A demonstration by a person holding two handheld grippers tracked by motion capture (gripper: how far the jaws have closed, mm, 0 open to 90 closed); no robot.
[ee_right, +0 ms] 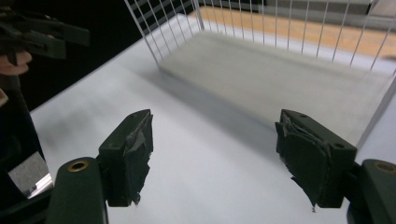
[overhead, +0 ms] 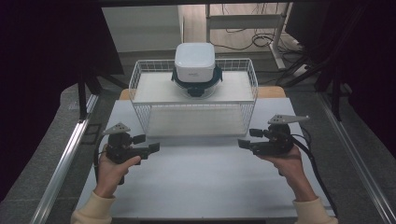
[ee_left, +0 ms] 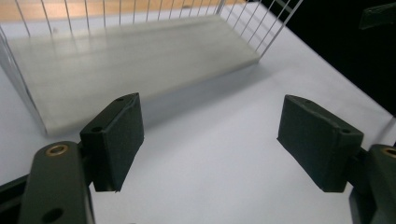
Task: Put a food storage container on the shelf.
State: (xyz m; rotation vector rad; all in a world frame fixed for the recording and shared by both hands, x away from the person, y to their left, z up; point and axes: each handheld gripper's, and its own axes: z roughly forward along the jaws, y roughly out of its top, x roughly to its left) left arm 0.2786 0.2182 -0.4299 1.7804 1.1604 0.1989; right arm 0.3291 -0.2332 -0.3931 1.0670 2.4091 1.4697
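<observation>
Nearest the person, both hands rest low over the bare white desk [overhead: 196,186], each holding a gripper. The left gripper [overhead: 152,148] points inward toward the middle; in the left gripper view its fingers [ee_left: 116,140] stand wide apart with nothing between them. The right gripper [overhead: 243,143] mirrors it, and the right gripper view shows its fingers [ee_right: 130,154], with worn, frayed pads, likewise spread and empty.

Beyond them stands a white wire rack [overhead: 144,112], open at the front, its lower shelf bare. Both grippers are well short of it.

Farthest back, on the rack's upper level, sits a white box-shaped device [overhead: 194,63] on a dark rounded base, centred and untouched.

As I judge it, the work has not really begun: nothing is gripped or visibly shifted, and the reach to the device, the grasp and any placing all remain.
</observation>
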